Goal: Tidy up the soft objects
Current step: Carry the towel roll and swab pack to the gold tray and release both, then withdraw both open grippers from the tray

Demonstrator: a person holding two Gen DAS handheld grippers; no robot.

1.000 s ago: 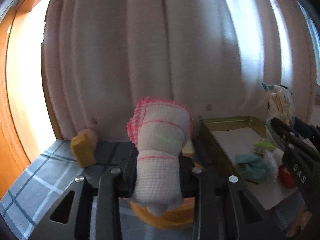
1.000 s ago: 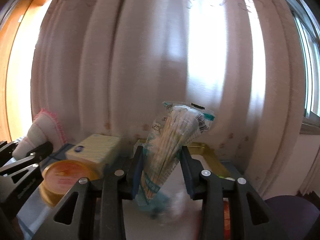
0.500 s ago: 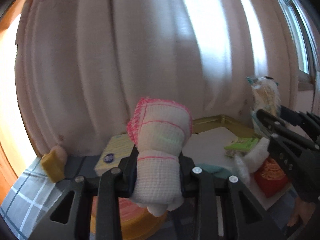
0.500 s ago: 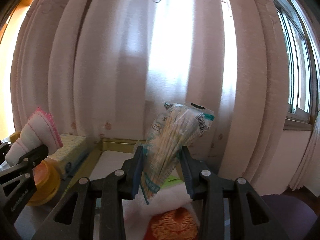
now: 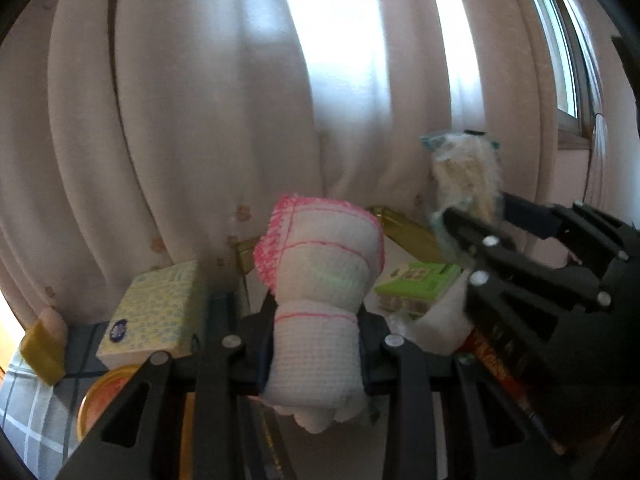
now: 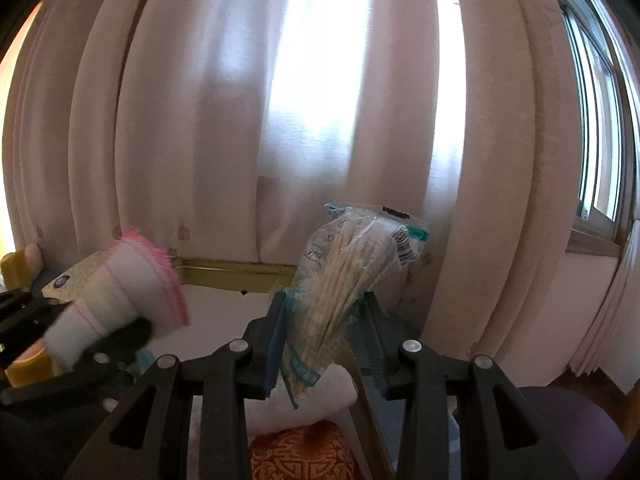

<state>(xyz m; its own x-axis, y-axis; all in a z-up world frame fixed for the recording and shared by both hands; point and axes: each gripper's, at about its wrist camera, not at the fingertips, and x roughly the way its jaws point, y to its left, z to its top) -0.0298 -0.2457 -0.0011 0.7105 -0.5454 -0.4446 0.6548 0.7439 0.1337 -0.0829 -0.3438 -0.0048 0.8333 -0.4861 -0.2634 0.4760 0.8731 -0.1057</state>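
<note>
rolled cloth (image 5: 316, 312) pinched upright between left tongs (image 5: 316, 344), seemingly mid-roll.

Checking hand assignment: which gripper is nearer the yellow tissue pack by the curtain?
Left. The left gripper, shut on the rolled cloth, is just beside the tissue pack; the right gripper, holding cotton swabs, is across the tray.

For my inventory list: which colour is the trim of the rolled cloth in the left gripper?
Pink trim on the white rolled cloth; clearest in the left wrist view.

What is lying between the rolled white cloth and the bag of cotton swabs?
In the left wrist view, a green packet lies between the rolled cloth and the swab bag.
</note>
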